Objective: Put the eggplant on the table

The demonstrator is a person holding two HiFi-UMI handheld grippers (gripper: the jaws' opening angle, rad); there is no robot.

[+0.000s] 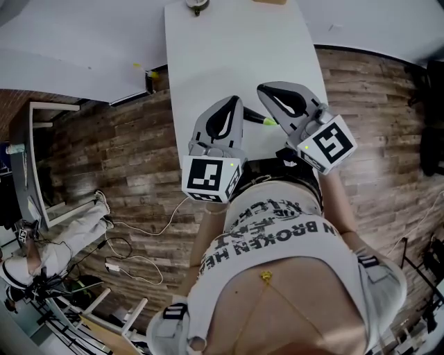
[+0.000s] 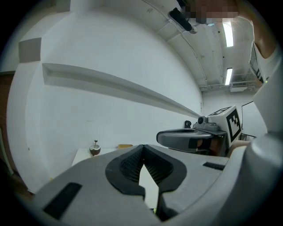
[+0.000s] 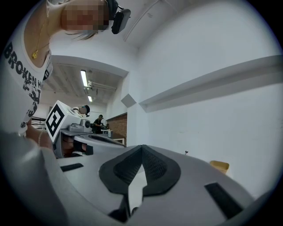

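2 hand-held grippers are raised side by side over the near end of a long white table [image 1: 229, 48], seen from above by the camera on the person's head. The left gripper [image 1: 234, 101] has its jaws pressed together at the tips, with nothing between the ridged black pads. The right gripper [image 1: 263, 89] is clenched in the same way and is just as empty. Each carries a cube with black and white square markers at its back end, close to the person's printed white shirt [image 1: 277, 236].

The eggplant [image 1: 254, 115] lies on the tabletop between the 2 grippers, below them and gripped by neither. It is dark, with a green stalk end [image 1: 270, 122] pointing towards the right gripper, which covers part of it.

At the far end of the table stands a small round brown object [image 1: 197, 5] with a thin stick rising from it. A tan object [image 1: 270, 1] sits near it, cut off by the picture's edge. The table stands on a floor of dark wooden planks [image 1: 132, 159], where thin cables [image 1: 139, 236] trail to the person's left.
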